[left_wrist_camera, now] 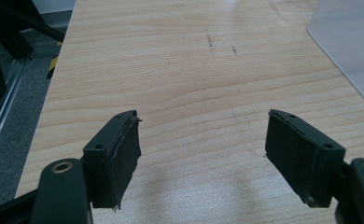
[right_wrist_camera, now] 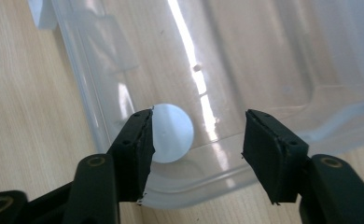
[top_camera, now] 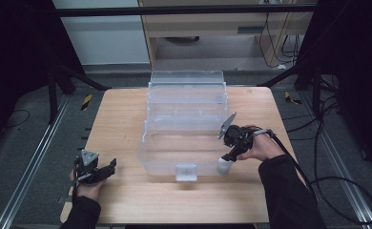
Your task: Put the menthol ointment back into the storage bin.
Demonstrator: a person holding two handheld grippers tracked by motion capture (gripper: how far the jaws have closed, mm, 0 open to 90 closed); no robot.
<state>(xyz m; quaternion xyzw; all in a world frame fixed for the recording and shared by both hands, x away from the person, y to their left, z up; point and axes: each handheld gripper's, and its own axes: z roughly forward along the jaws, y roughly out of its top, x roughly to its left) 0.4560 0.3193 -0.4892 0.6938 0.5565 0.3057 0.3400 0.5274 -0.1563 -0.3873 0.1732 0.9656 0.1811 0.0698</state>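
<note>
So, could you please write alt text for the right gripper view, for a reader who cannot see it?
A white ball lies inside a clear plastic box, in a corner by its wall, on a wooden table. The right claw hangs open above it: one pad is next to the ball, the other is well apart.
</note>
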